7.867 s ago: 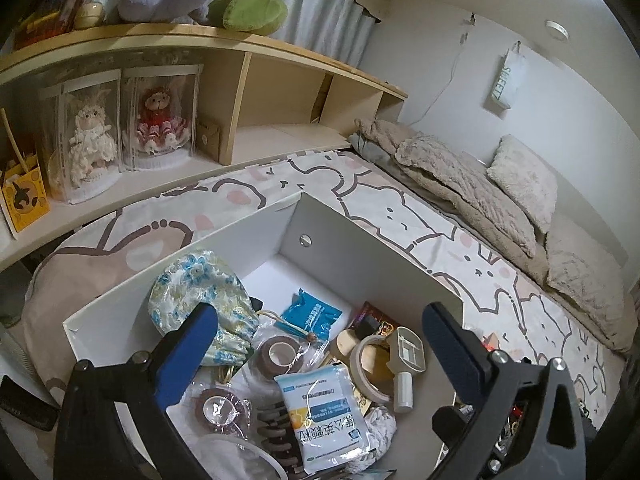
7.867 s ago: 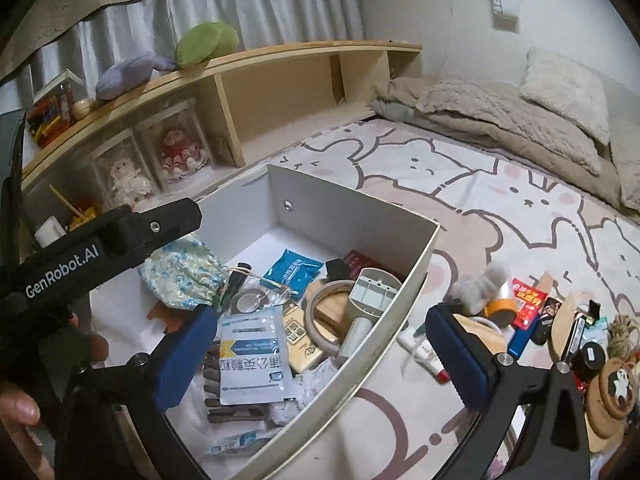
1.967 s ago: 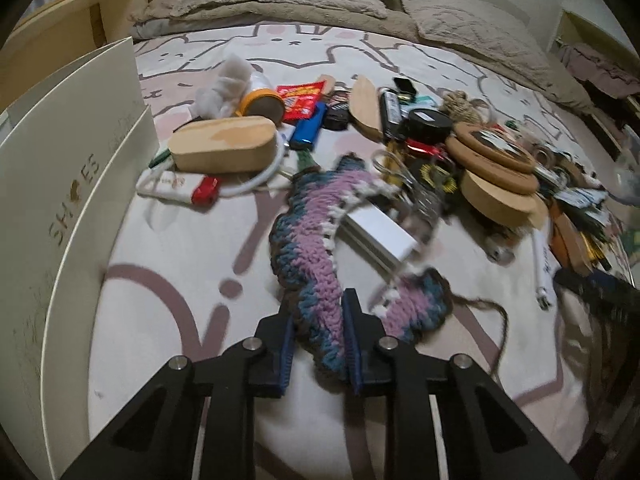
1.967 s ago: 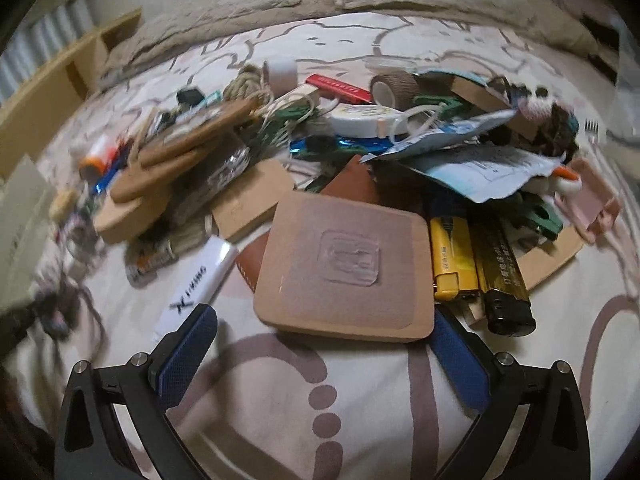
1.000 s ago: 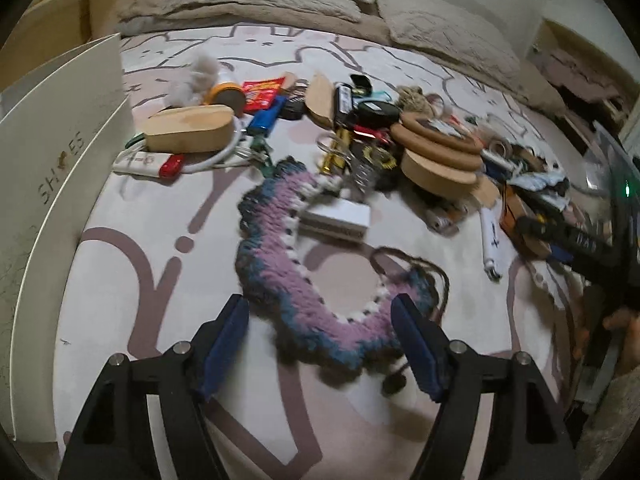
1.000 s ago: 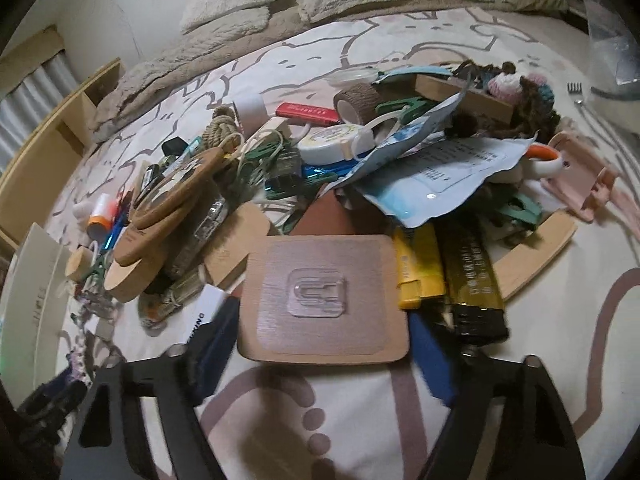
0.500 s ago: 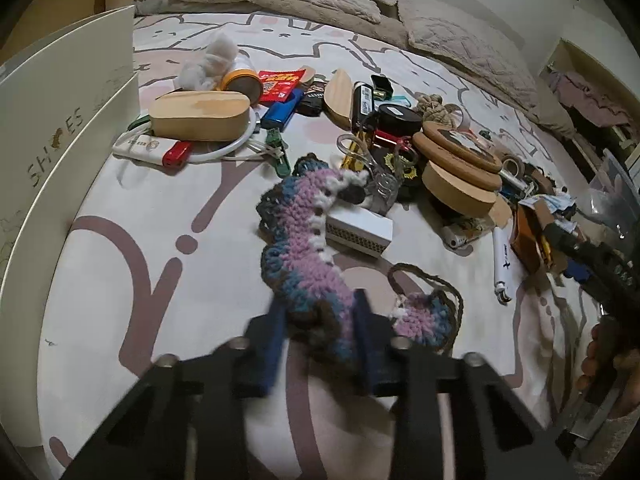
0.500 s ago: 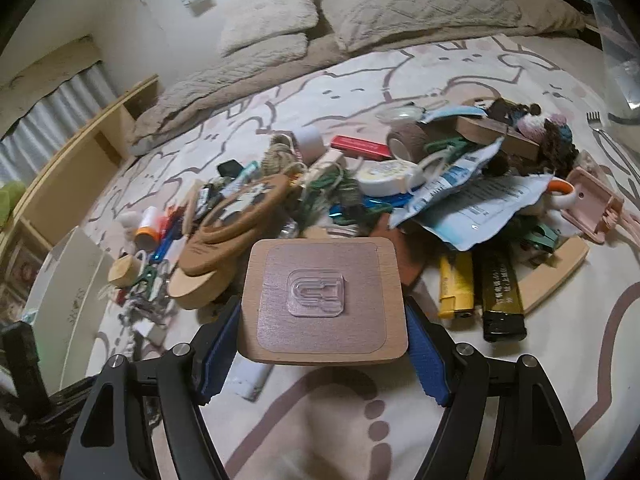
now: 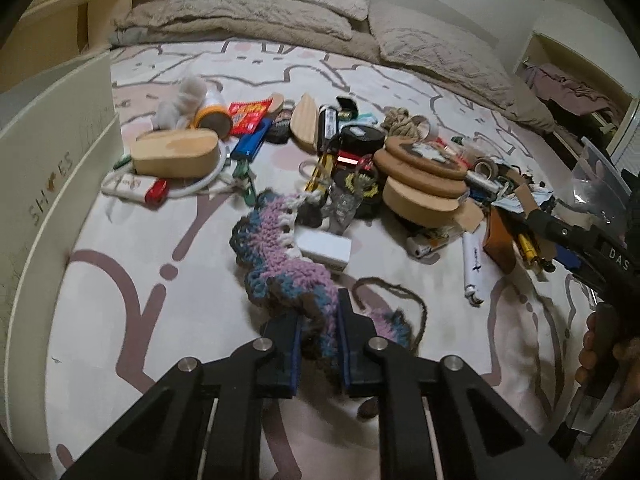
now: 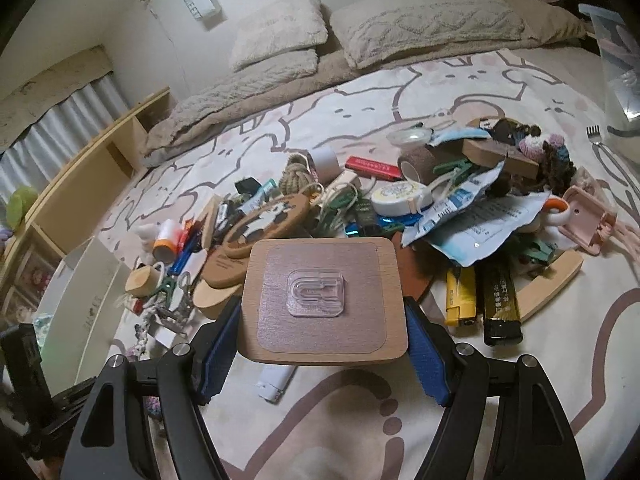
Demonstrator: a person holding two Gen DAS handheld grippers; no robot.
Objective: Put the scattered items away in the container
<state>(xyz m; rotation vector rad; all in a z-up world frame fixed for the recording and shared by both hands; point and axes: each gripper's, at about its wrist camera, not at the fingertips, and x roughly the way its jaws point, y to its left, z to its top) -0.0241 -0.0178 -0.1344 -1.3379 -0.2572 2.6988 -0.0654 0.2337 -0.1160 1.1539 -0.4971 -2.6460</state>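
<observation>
A purple, blue and brown crochet piece [image 9: 276, 256] lies on the patterned bedsheet. My left gripper [image 9: 319, 316] has one end of it bunched between its blue pads, and the jaws are closing on it. My right gripper [image 10: 322, 308] is shut on a square wooden board with a clear plastic hook [image 10: 320, 264], held flat above the sheet in front of the clutter. The white container [image 9: 52, 168] stands at the left edge of the left wrist view, and its wall [image 10: 86, 300] also shows at the left of the right wrist view.
Clutter covers the middle of the bed: an oval wooden box [image 9: 176, 156], stacked cork discs [image 9: 424, 168], a small white box [image 9: 324, 246], yellow and black lighters [image 10: 500, 304], paper packets [image 10: 480, 216]. Pillows lie behind. A hand [image 9: 600, 344] shows at the right.
My left jaws went from wide apart to pinched on the crochet piece. The right gripper rose with the wooden board, which now sits clear of the pile.
</observation>
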